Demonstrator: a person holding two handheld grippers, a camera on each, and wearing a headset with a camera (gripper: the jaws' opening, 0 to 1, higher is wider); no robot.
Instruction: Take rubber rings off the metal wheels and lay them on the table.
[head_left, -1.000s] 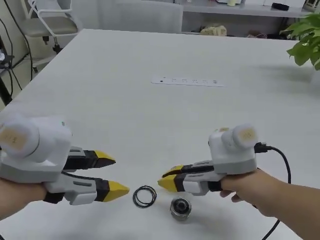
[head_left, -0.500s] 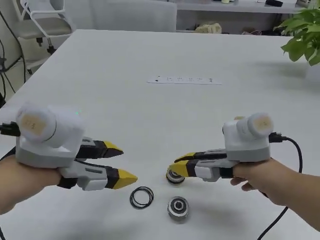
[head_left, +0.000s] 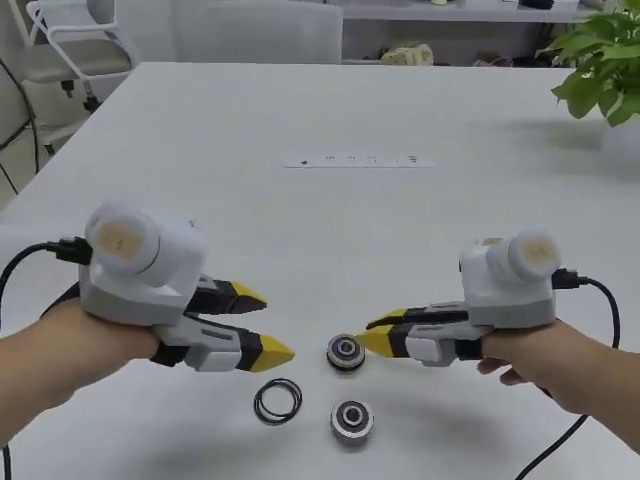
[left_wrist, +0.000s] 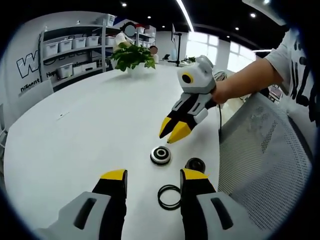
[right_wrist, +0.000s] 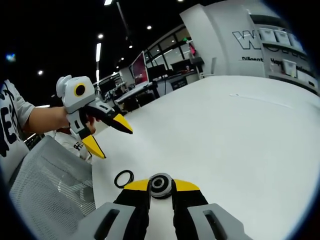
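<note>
Head view: on the white table (head_left: 430, 230) the rubber rings (head_left: 278, 401) lie flat. They look like two, overlapped, but the count is hard to settle. There are two metal wheels: the near wheel (head_left: 352, 421) just right of the rings and the far wheel (head_left: 345, 352) beyond them. The left gripper (head_left: 268, 325) hovers up-left of the rings, jaws wide apart and empty. The right gripper (head_left: 372, 333) is up-right of the rings, jaws barely parted, tips beside the far wheel.

Left gripper view: the rings (left_wrist: 170, 196) lie just ahead of its spread jaws. Here the right gripper (left_wrist: 170, 136) plainly hangs clear above the far wheel (left_wrist: 160, 155), gripping nothing. The near wheel (left_wrist: 195, 164) is right of the rings.

Right gripper view: the far wheel (right_wrist: 160, 185) covers its tips. The rings (right_wrist: 123, 178) lie left of it, below the left gripper (right_wrist: 112, 141).
</note>
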